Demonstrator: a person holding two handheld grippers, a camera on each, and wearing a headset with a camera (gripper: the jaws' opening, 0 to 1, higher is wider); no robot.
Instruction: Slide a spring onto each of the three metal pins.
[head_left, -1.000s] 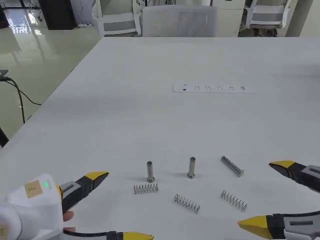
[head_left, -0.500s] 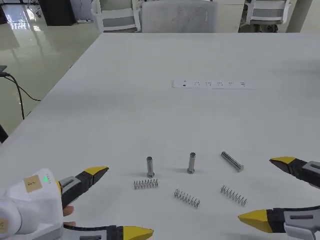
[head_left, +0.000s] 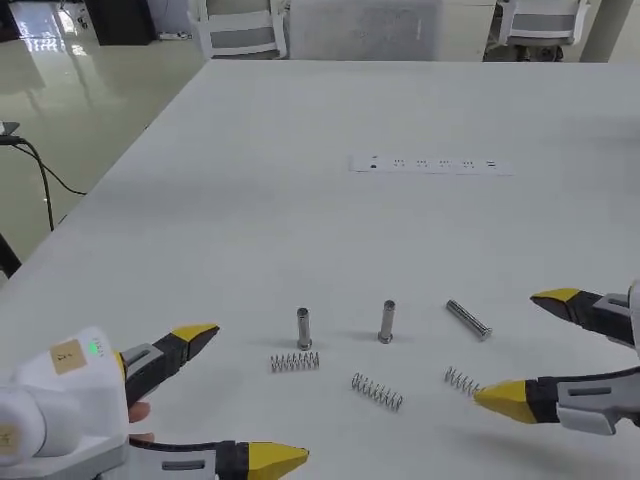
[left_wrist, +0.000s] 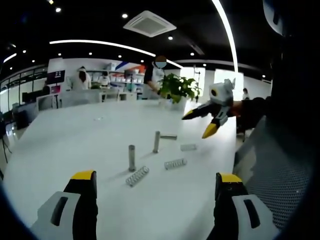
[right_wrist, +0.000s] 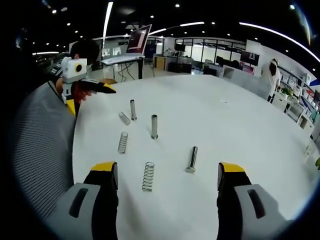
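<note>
step in hand: the approach, before any pick-up. no spring is on a pin yet. three pins sit in a row on the bench (head_left: 350, 230). the left pin (head_left: 303, 328) and the middle pin (head_left: 387, 320) stand upright; the right pin (head_left: 467, 319) lies flat on its side. one spring lies loose just in front of each: the left spring (head_left: 294, 362), the middle spring (head_left: 377, 392) and the right spring (head_left: 459, 379).

right claw (head_left: 528, 347): released, jaws wide apart, holding nothing. in the head view its nearer yellow tip overlaps the end of the right spring; contact cannot be told. in the right gripper view that spring lies ahead between the two jaws, ungripped, with the right pin just beside it.

left claw (head_left: 235, 395): released, equally wide, empty, near the left spring but apart from it.

judgement: the next move calls for closing the right claw lightly across the right spring's coils, without crushing them. the right pin likely needs steadying by the other claw so the spring can slide along its shaft. risk: the spring rolls or pops out of the jaws.
</note>
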